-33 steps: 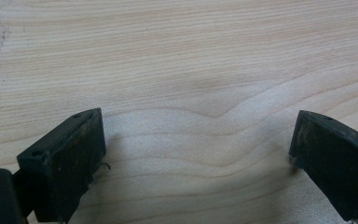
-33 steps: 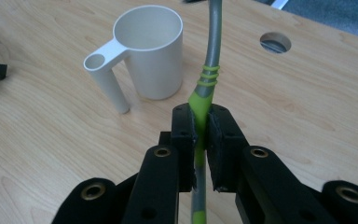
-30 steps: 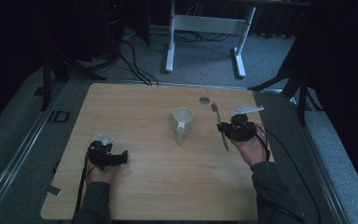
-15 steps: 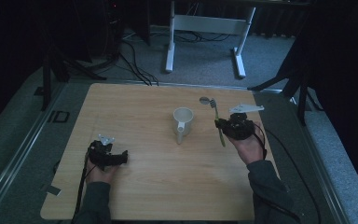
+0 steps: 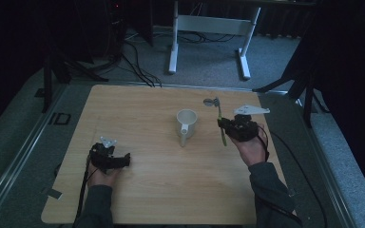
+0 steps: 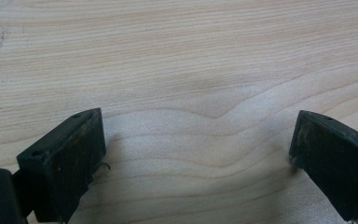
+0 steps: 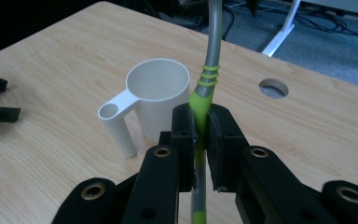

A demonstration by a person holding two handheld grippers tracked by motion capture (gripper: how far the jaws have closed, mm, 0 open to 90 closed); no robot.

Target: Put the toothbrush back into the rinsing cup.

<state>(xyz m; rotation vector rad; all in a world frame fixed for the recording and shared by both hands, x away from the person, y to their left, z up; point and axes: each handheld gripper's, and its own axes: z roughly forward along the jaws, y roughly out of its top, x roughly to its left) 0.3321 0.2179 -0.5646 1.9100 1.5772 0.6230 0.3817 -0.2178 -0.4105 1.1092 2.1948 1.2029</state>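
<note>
1. Bench [image 5: 138,190]: light wood top with visible grain, rounded corners, a round hole [image 7: 273,87] near its far edge.
2. Metal rails [image 5: 24,152] run alongside the bench on the left and the right.
3. Floor [image 5: 209,71]: grey carpet, visible beyond the bench and at both sides.
4. White metal frame [image 5: 209,23] with two legs stands on the carpet behind the bench.
5. Black cables [image 5: 133,61] lie loose across the carpet at the far left.
6. Dark stands [image 5: 47,71] to the left, dark drapes [image 5: 351,71] to the right.
7. Light is dim; the surroundings fall into near-black.
</note>
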